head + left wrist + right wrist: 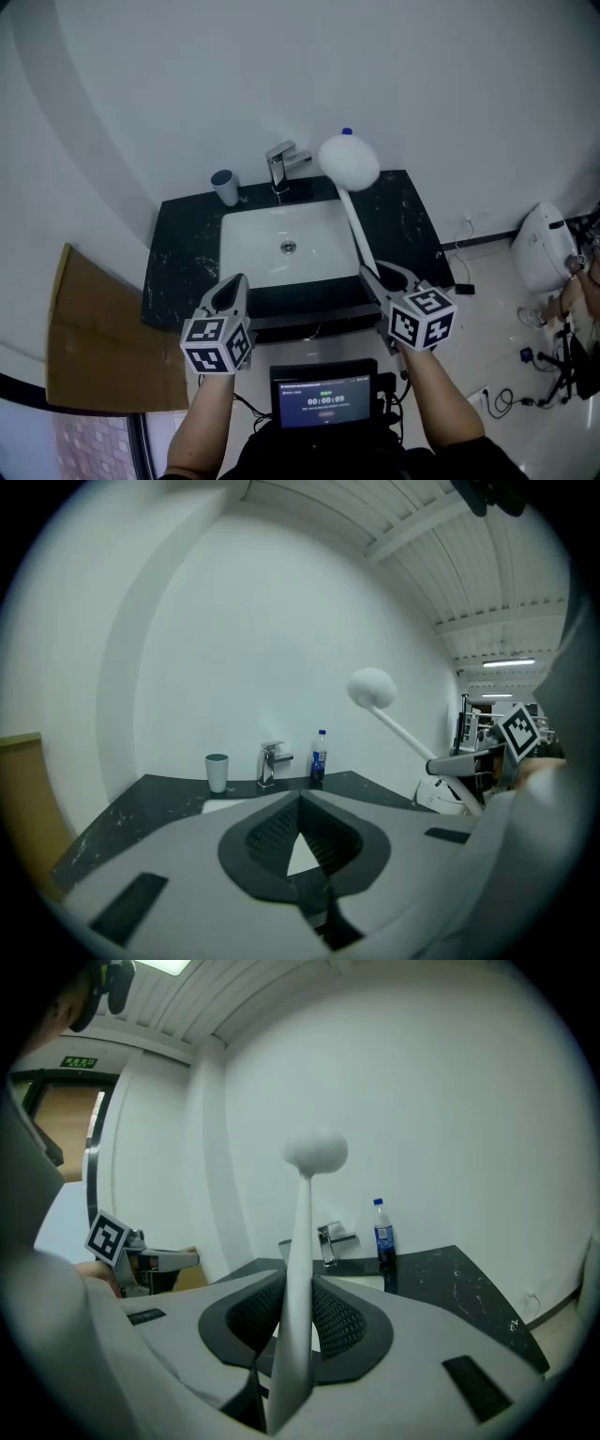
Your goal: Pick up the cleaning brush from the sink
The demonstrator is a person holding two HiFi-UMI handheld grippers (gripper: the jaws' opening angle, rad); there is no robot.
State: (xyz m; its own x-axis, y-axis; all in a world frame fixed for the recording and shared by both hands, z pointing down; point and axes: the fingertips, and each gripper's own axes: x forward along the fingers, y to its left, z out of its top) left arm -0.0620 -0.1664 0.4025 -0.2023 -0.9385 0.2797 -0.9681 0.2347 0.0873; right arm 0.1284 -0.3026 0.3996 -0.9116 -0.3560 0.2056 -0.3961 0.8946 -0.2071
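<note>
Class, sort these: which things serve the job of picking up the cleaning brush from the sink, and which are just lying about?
Job: cleaning brush, clamped in the right gripper; sink.
Lying about: cup, faucet, bottle, cardboard sheet, empty left gripper.

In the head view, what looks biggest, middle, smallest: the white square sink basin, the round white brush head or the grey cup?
1. White square sink basin
2. Round white brush head, raised nearer the camera, so unsure
3. Grey cup

The black countertop (183, 253) carried a white sink (246, 234), with a cup (225, 187) at ten o'clock, a faucet (281, 164) at twelve and a bottle (319, 757) at one.
</note>
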